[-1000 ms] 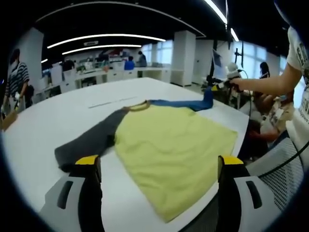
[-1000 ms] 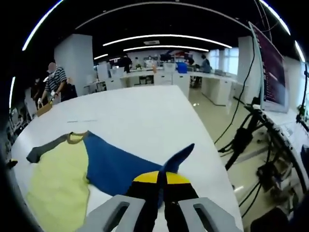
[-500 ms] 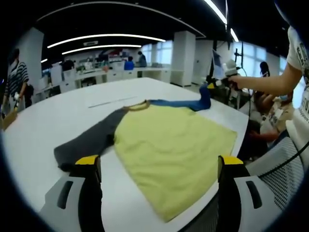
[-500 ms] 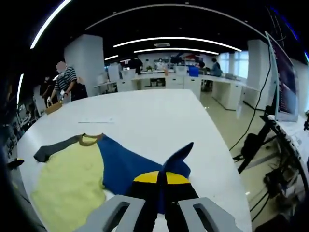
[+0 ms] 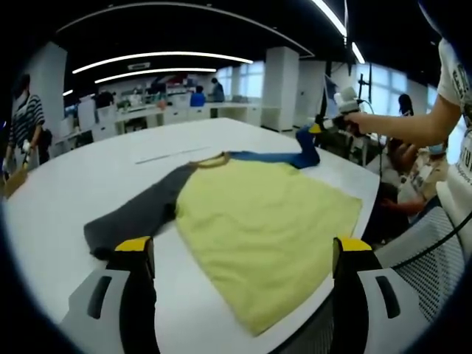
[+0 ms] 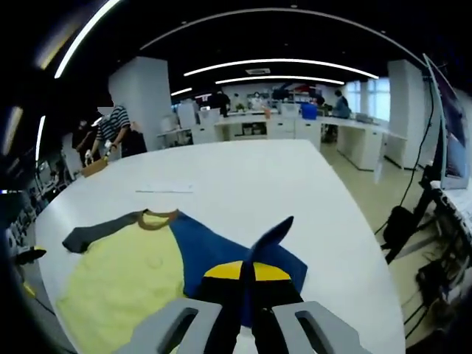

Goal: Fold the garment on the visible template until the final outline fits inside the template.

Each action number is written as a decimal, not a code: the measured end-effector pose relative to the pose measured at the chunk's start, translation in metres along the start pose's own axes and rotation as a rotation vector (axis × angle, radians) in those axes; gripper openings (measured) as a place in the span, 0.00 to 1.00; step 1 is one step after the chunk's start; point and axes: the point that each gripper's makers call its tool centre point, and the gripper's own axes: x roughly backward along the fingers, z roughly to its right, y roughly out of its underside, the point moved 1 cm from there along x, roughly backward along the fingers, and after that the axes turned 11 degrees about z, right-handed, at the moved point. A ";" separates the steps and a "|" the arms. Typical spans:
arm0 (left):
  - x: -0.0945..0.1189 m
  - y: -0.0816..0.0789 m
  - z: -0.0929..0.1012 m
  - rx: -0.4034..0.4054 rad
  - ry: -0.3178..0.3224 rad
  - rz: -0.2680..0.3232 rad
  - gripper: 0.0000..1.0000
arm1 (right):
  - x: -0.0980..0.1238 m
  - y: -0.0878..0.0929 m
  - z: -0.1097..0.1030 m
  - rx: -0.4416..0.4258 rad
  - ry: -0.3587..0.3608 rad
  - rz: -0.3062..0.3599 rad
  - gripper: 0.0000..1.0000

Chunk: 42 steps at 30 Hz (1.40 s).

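White table bearing a flat yellow-bodied garment with one grey sleeve and one blue sleeve.

The blue sleeve's cuff end is hidden between the right gripper's jaws. The template is not discernible.

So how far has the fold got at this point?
Done: the shirt lies flat on the white table. In hand: the right gripper is shut on the blue sleeve, lifting it. Left: the grey sleeve lies unfolded, the left gripper open near it.
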 end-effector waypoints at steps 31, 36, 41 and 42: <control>-0.001 0.001 0.001 -0.008 0.017 -0.005 0.99 | -0.044 -0.002 -0.058 -0.028 -0.111 0.001 0.00; -0.002 0.003 0.000 -0.010 0.020 -0.009 0.99 | -0.049 -0.002 -0.069 -0.025 -0.127 -0.001 0.00; -0.001 0.003 -0.001 -0.009 0.018 -0.009 0.98 | -0.051 -0.001 -0.082 0.007 -0.144 -0.007 0.00; -0.001 0.004 -0.002 -0.009 0.017 -0.009 0.99 | -0.051 -0.002 -0.084 0.016 -0.146 -0.007 0.00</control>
